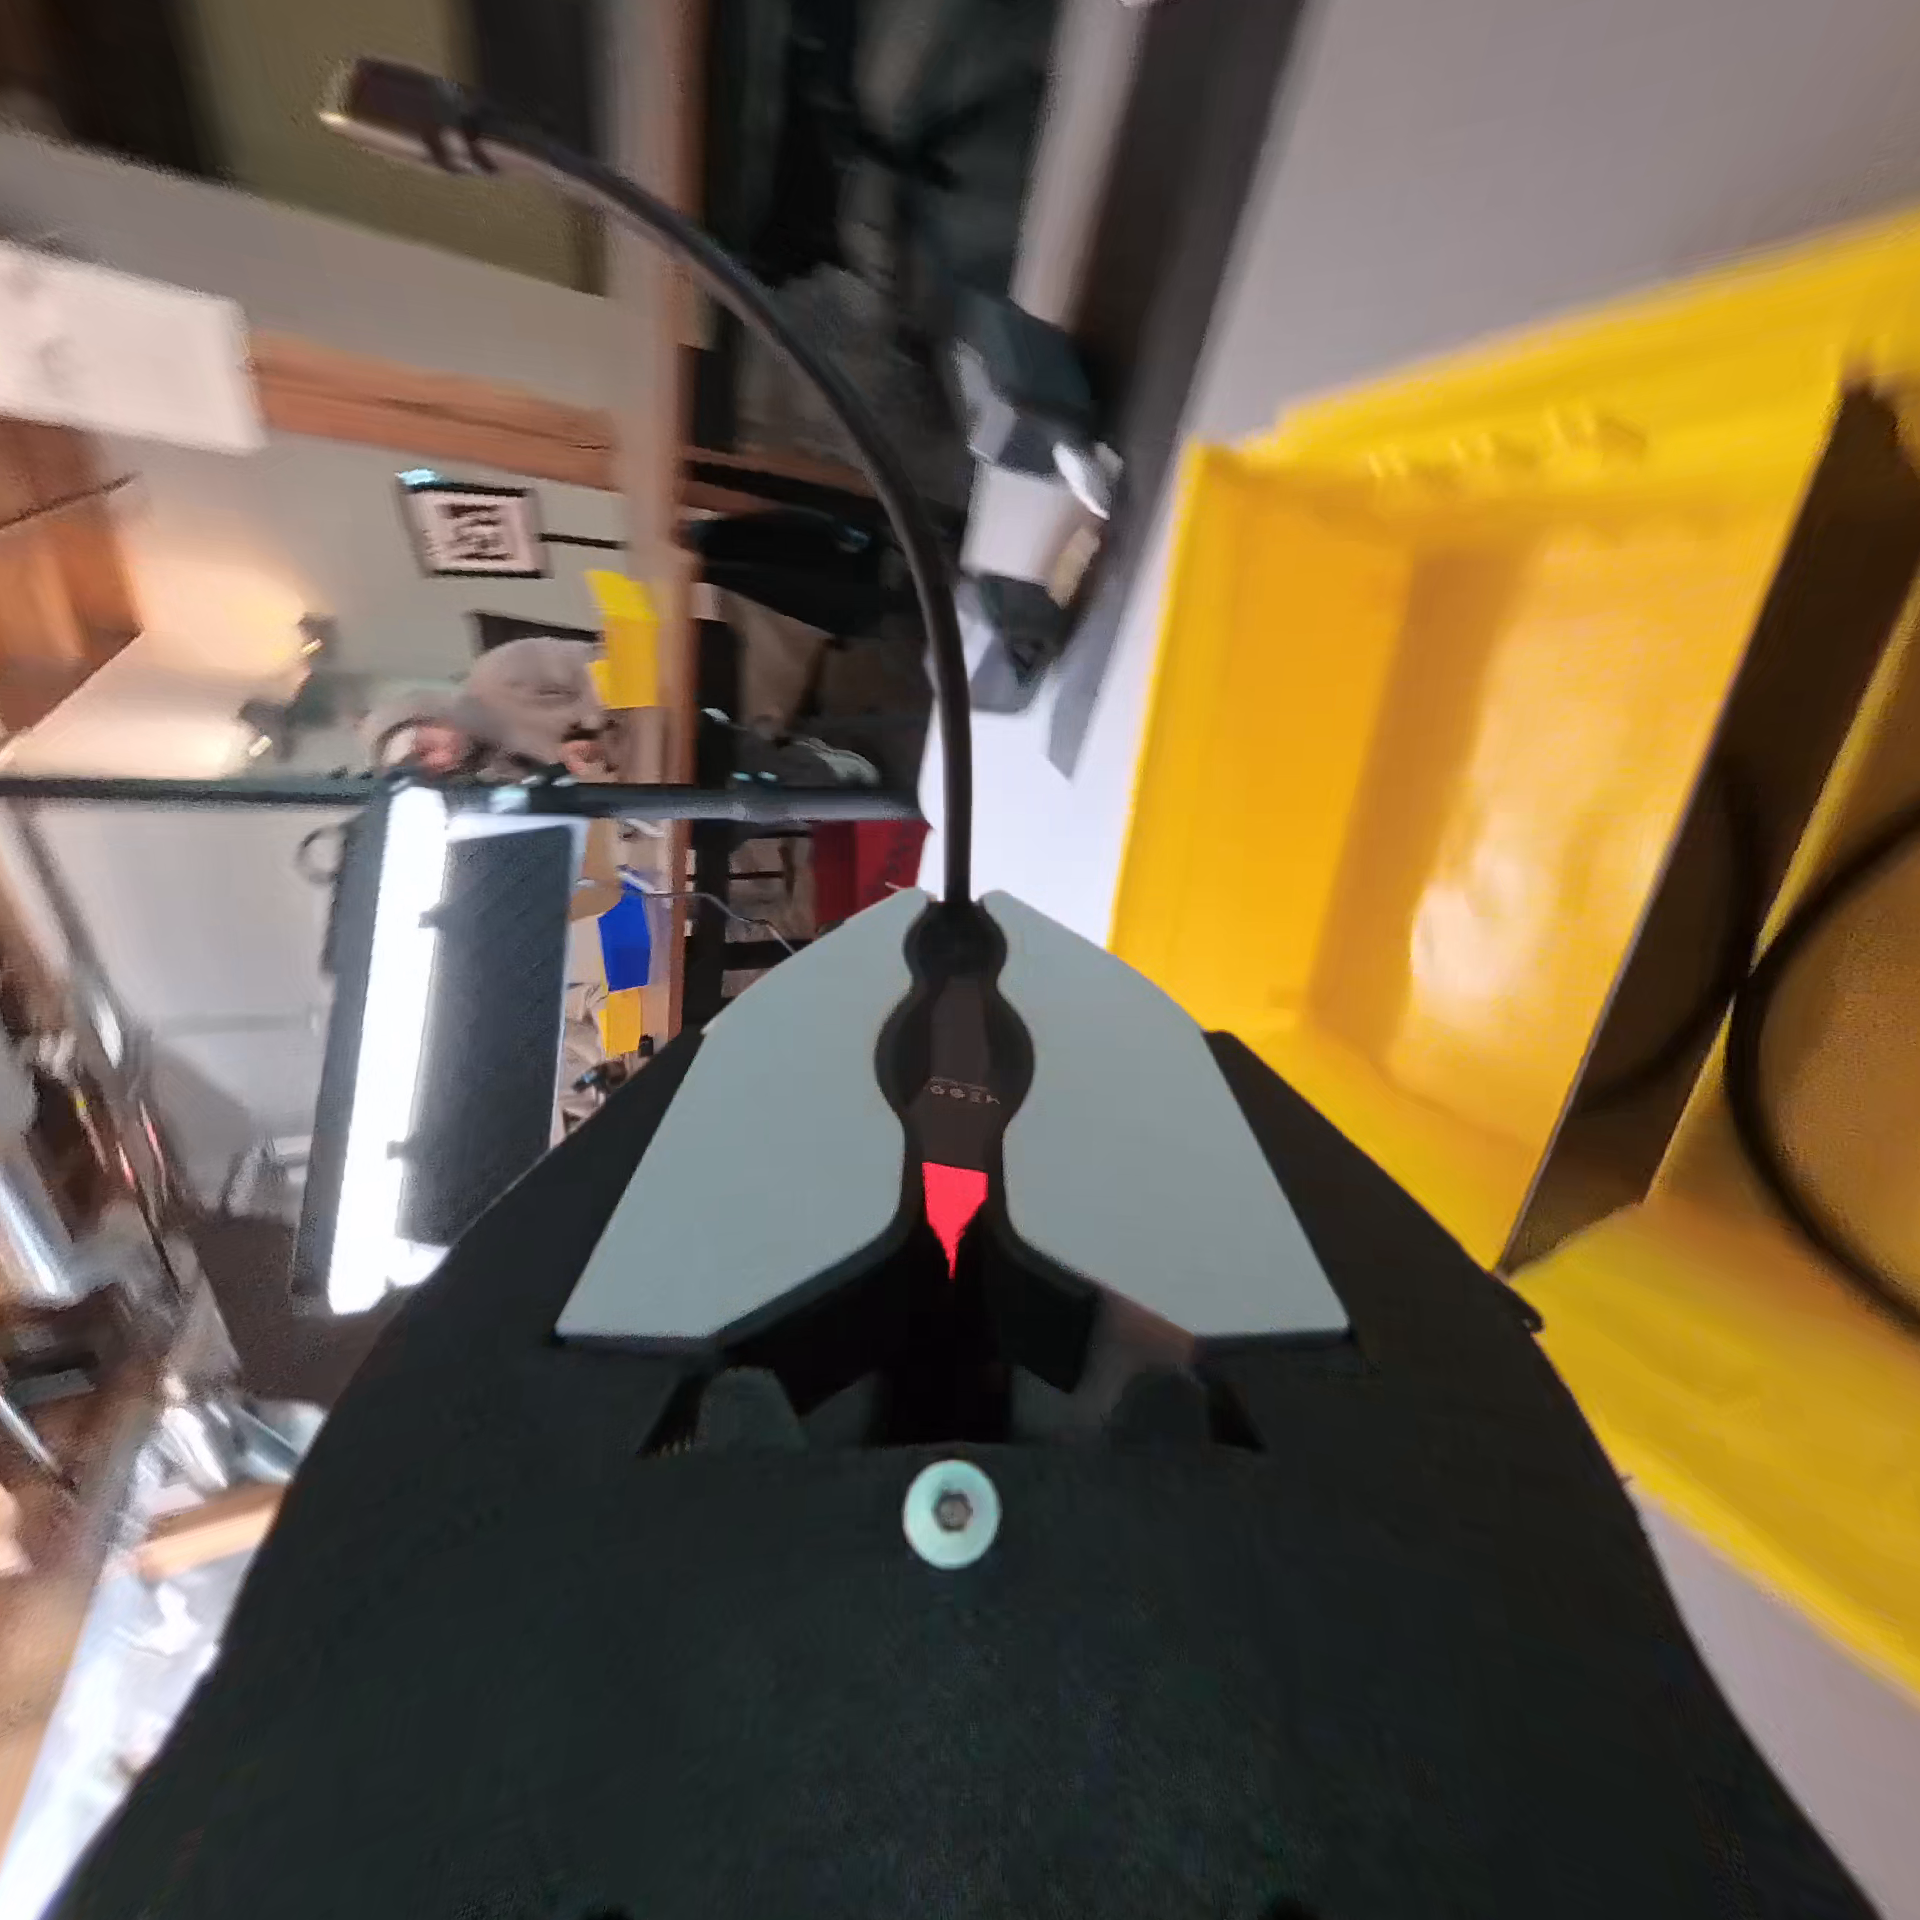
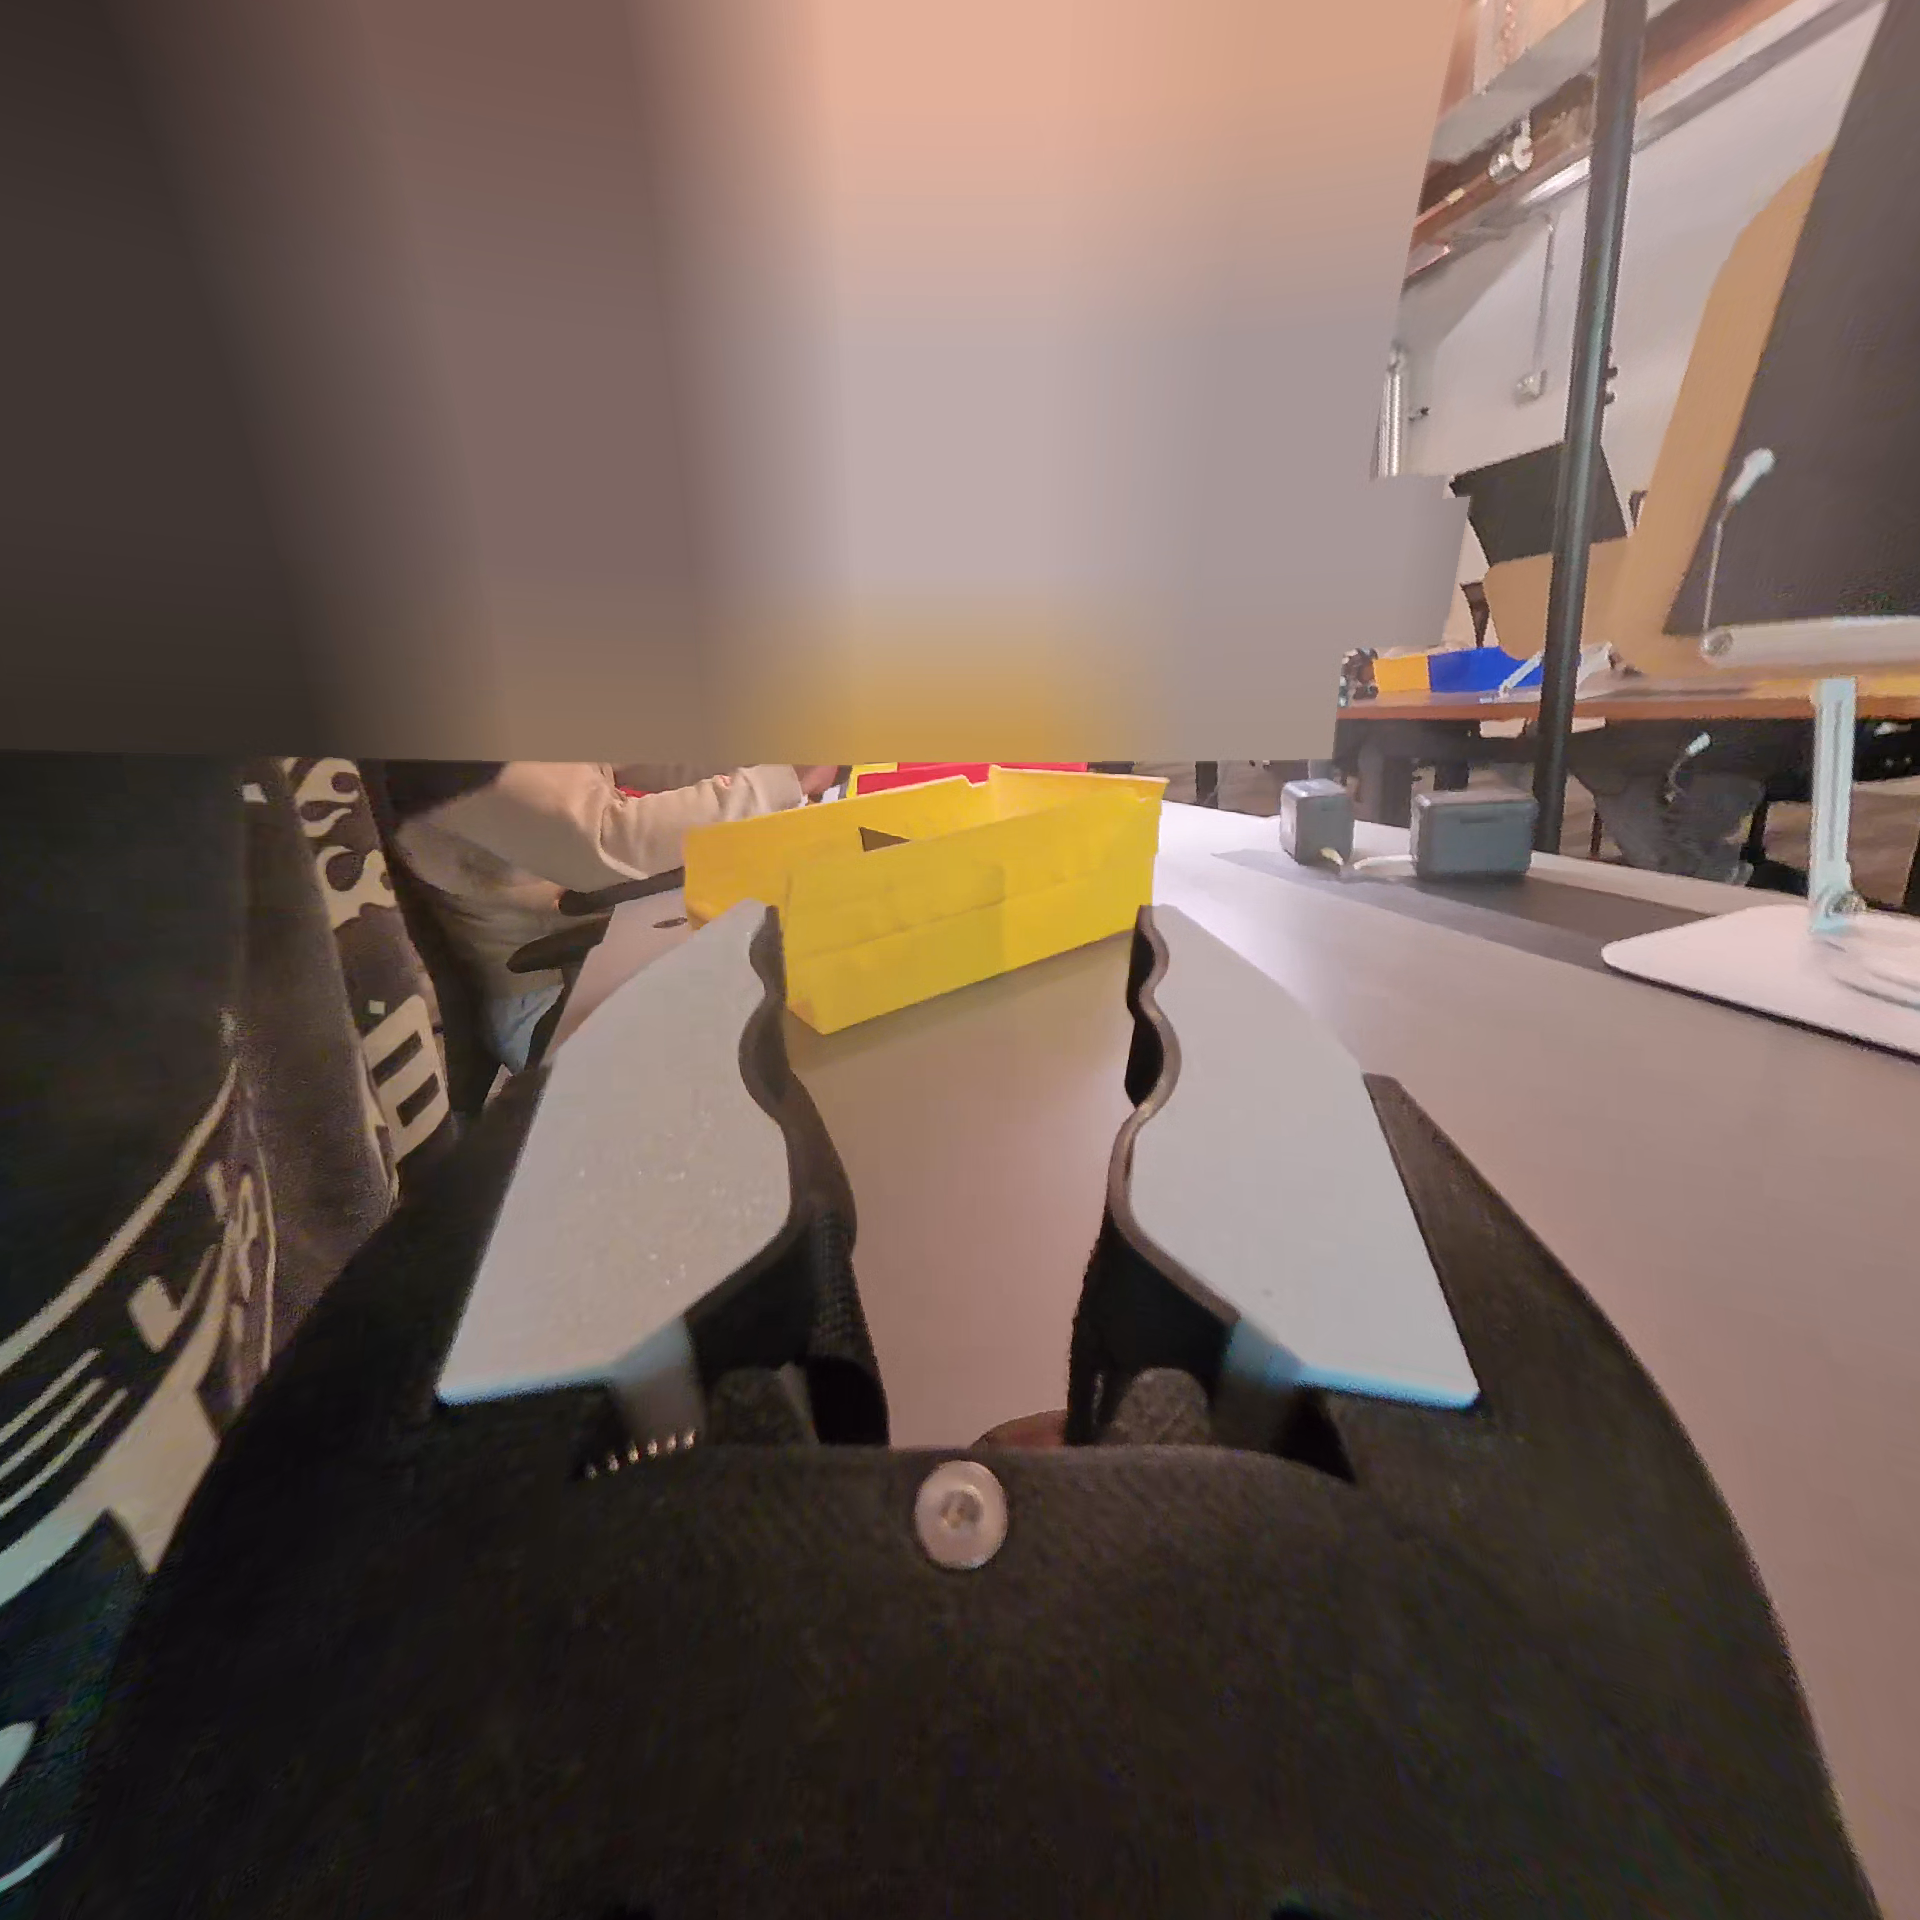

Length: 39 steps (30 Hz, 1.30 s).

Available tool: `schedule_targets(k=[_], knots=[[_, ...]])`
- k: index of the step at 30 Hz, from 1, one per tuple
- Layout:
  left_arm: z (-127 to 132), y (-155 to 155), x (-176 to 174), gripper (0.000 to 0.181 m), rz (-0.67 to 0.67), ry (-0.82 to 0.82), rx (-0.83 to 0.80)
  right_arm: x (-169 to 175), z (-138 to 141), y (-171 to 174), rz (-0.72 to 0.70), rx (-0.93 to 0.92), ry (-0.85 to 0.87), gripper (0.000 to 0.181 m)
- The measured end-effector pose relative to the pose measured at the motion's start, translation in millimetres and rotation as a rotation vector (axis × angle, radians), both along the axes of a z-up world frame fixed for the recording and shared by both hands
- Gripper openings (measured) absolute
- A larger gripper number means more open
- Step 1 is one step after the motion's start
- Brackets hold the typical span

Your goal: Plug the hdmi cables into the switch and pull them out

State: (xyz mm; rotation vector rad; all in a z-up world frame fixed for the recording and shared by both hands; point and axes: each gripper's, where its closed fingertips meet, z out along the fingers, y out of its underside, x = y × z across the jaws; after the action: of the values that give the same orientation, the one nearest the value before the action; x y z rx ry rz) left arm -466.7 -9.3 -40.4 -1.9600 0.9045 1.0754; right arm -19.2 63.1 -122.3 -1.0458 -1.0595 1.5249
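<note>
In the left wrist view my left gripper (image 1: 956,904) is shut on the plug end (image 1: 958,1081) of a black HDMI cable (image 1: 904,499). The cable arcs up and left in the air to its free far connector (image 1: 405,109). The view is tilted and blurred. A yellow bin (image 1: 1351,675) lies to the right of the gripper, with a dark divider (image 1: 1714,810) and another black cable (image 1: 1766,1091) inside. In the right wrist view my right gripper (image 2: 951,925) is open and empty, low over the grey table (image 2: 1351,1091), with the yellow bin (image 2: 935,894) just ahead. I cannot make out the switch.
Two small grey boxes (image 2: 1470,831) sit at the table's far right, near a white stand base (image 2: 1766,966) and a black pole (image 2: 1579,416). A person in dark printed clothing (image 2: 156,1039) stands close at the left. A monitor (image 1: 436,1039) shows left of the left gripper.
</note>
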Motion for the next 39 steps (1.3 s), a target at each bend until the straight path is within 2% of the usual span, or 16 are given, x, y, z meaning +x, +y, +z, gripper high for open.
schedule_targets(k=[2,5,9,12,16,18,21,23,25,27,30,32,33,34,36,39], knots=[[15.6,-3.6,24.8,0.004,0.016,-0.162,0.238,3.9,7.0,-5.6,0.006,0.017,0.031,0.064],[22.3,-7.9,74.7,0.004,-0.037,-0.489,0.550,11.0,18.3,-15.0,0.024,0.031,0.083,0.064],[34.6,-16.0,145.9,0.004,-0.198,-0.867,0.864,20.0,33.6,-31.1,0.074,0.043,0.142,0.064],[50.2,-26.7,201.9,0.004,-0.395,-1.146,1.036,22.9,37.5,-42.5,0.077,0.097,0.148,0.066],[58.2,-31.1,269.2,0.004,-0.623,-1.437,1.097,18.5,30.3,-52.4,-0.006,0.262,0.118,0.068],[57.8,-26.1,297.0,0.004,-0.676,-1.534,1.096,11.6,23.5,-52.4,-0.094,0.388,0.100,0.072],[53.8,-12.0,339.6,0.004,-0.740,-1.752,1.035,5.3,20.0,-46.1,-0.316,0.661,0.116,0.086],[49.7,-1.7,367.9,0.004,-0.760,-1.856,0.945,6.6,25.6,-56.2,-0.366,0.775,0.172,0.087],[46.7,7.1,391.5,0.004,-0.764,-1.874,0.892,10.3,35.8,-61.4,-0.407,0.773,0.238,0.086],[37.9,20.3,415.5,0.004,-0.733,-1.808,0.803,19.5,50.5,-57.2,-0.503,0.778,0.314,0.085],[22.0,33.3,443.1,0.004,-0.699,-1.698,0.704,27.6,57.4,-46.8,-0.551,0.721,0.344,0.075],[11.2,38.9,458.3,0.004,-0.693,-1.635,0.636,28.4,55.8,-30.6,-0.589,0.646,0.309,0.050],[5.3,42.0,465.5,0.004,-0.688,-1.605,0.593,29.5,54.2,-23.1,-0.607,0.626,0.285,0.028],[1.1,44.5,471.4,0.004,-0.686,-1.583,0.559,30.8,52.7,-20.4,-0.598,0.612,0.273,0.016],[1.8,42.8,477.1,0.005,-0.729,-1.529,0.538,34.1,53.9,-27.0,-0.468,0.521,0.302,0.014],[6.5,39.8,463.8,0.023,-0.723,-1.405,0.620,48.3,62.9,-15.3,-0.227,0.107,0.389,0.014]])
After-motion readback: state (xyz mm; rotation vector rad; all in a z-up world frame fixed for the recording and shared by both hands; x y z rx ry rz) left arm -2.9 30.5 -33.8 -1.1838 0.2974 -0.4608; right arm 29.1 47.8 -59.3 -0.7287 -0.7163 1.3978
